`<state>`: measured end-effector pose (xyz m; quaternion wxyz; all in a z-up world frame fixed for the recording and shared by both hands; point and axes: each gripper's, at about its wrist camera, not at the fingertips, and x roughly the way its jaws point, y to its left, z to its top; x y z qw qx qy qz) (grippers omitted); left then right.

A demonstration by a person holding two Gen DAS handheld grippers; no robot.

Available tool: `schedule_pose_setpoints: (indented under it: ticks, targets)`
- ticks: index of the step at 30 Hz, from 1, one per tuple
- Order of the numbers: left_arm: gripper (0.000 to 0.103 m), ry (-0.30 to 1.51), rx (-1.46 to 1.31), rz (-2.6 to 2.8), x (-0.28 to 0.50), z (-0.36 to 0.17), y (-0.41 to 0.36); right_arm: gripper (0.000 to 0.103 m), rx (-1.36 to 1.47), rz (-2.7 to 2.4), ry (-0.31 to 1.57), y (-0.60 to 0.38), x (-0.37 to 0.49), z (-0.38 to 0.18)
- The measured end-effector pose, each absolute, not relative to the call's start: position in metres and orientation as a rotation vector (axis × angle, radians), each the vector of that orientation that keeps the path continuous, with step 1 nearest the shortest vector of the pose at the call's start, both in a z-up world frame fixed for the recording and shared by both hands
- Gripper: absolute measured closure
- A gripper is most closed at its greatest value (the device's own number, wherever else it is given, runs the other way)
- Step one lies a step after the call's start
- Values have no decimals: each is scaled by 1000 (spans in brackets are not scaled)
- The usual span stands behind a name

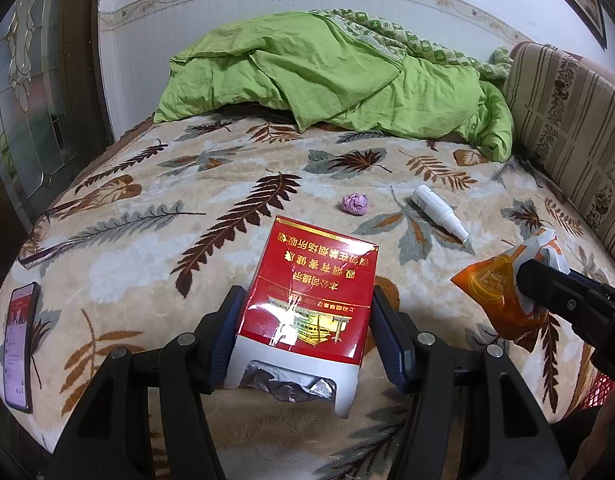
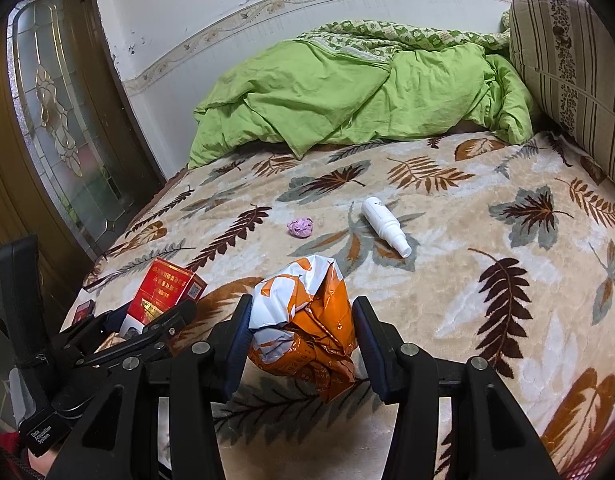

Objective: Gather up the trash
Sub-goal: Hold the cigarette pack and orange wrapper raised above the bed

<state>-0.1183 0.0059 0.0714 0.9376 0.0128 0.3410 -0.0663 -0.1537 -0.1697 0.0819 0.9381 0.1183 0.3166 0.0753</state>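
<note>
My left gripper is shut on a red cigarette pack, held above the leaf-patterned blanket; the pack also shows in the right wrist view. My right gripper is shut on a crumpled orange and white wrapper, which also shows at the right of the left wrist view. A crumpled purple paper ball and a white spray bottle lie on the blanket beyond both grippers.
A phone and a pair of glasses lie at the bed's left edge. A green duvet is heaped at the far end. A striped cushion lines the right side. A glass-panelled door stands left.
</note>
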Motion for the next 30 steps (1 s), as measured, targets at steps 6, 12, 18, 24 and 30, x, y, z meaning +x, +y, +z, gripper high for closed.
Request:
schedule_pose_setpoints:
  ticks: [6, 12, 18, 24, 30]
  targets:
    - [43, 696, 27, -134, -119, 71, 5, 50, 241, 155, 646, -170, -154, 82]
    - [43, 697, 28, -135, -119, 71, 5, 50, 242, 154, 646, -170, -154, 82]
    - [43, 696, 27, -134, -119, 71, 4, 50, 242, 155, 646, -170, -154, 82]
    - [43, 694, 34, -137, -120, 72, 2, 50, 244, 156, 645, -171, -154, 82]
    - [43, 684, 31, -196, -130, 81, -6, 50, 289, 156, 634, -181, -161, 90]
